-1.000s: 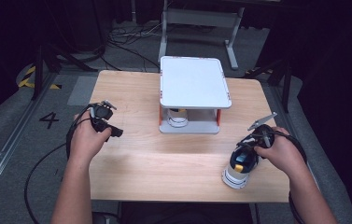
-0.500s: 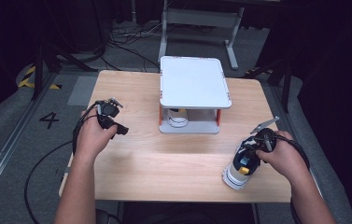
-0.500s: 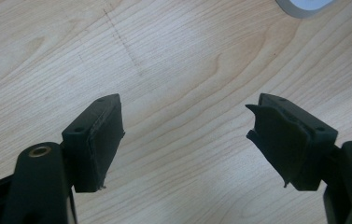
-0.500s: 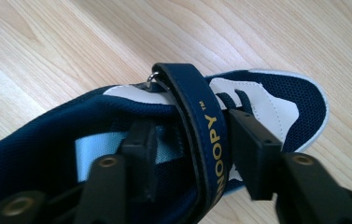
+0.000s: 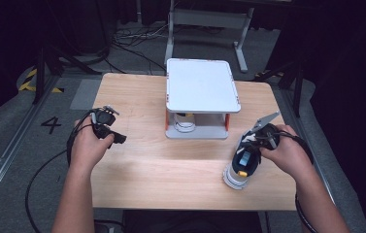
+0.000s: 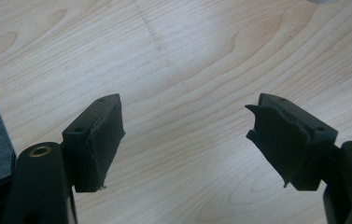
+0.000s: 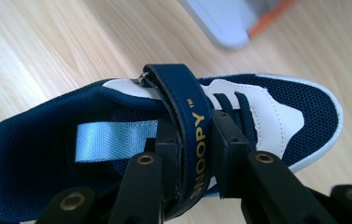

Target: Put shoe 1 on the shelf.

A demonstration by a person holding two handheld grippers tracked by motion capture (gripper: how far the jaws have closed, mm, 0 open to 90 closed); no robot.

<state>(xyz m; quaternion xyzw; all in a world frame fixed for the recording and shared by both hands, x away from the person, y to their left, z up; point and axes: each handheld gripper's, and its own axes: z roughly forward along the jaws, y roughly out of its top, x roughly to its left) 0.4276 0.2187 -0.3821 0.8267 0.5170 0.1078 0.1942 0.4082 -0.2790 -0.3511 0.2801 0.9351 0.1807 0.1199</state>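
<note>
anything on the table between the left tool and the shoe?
No. In the high view, only bare wooden table lies between the left tool and the shoe.

A white two-level rack [image 5: 202, 92] stands at the back of the wooden bench [image 5: 171, 170], a small cup [image 5: 185, 121] under its top.

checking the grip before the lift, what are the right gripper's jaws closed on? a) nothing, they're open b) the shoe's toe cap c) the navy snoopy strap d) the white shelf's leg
c: in the right gripper view the right gripper has just been closing and its jaws pinch the navy strap lettered SNOOPY across the shoe.
</note>
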